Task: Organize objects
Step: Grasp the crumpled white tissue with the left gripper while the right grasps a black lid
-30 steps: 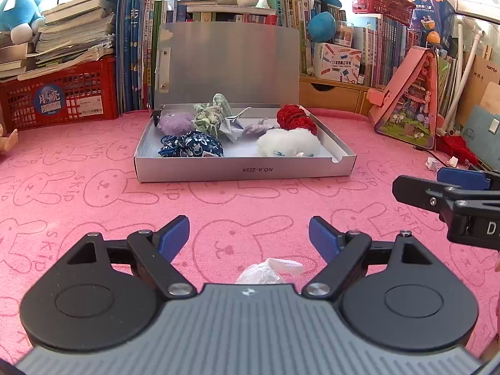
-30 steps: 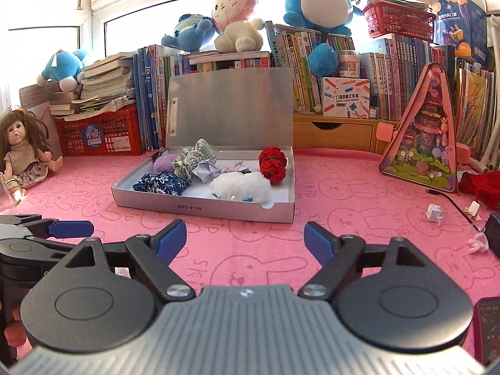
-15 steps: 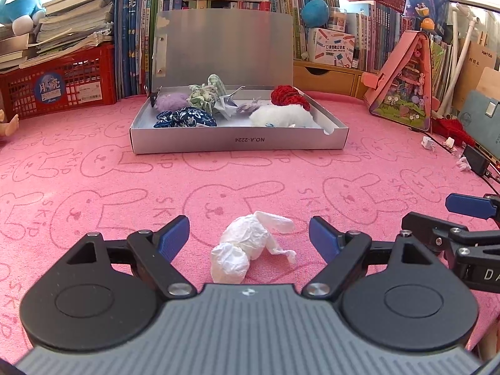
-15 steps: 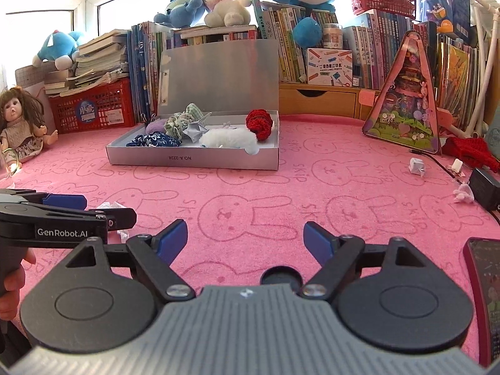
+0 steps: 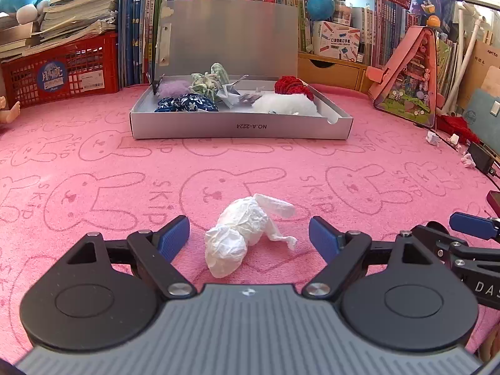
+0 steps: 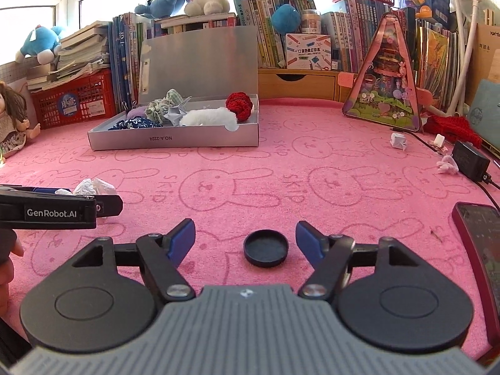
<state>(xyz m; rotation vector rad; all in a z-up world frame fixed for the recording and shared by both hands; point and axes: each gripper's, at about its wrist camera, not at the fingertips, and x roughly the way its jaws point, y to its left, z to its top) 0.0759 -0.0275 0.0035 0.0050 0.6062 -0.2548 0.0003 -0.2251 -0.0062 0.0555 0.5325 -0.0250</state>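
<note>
A crumpled white tissue (image 5: 247, 231) lies on the pink bunny-print cloth between the blue pads of my left gripper (image 5: 249, 237), which stands open with neither pad touching it. In the right wrist view a round black cap (image 6: 265, 247) lies on the cloth between the pads of my right gripper (image 6: 245, 241); its jaws are closing and still stand clear of the cap. The tissue (image 6: 92, 186) also shows there, behind the left gripper's arm. An open silver box (image 5: 240, 126) farther back holds several soft fabric items.
Books, red baskets (image 5: 59, 72) and plush toys line the back. A pink triangular toy house (image 6: 386, 93) stands at the right, with a black adapter (image 6: 470, 160), small paper bits and a phone (image 6: 482, 243) near it. A doll (image 6: 12, 118) sits at far left.
Both grippers have come down toward the cloth. The tissue now lies between the left pads, and the black cap has come into view between the right pads, which have narrowed.
</note>
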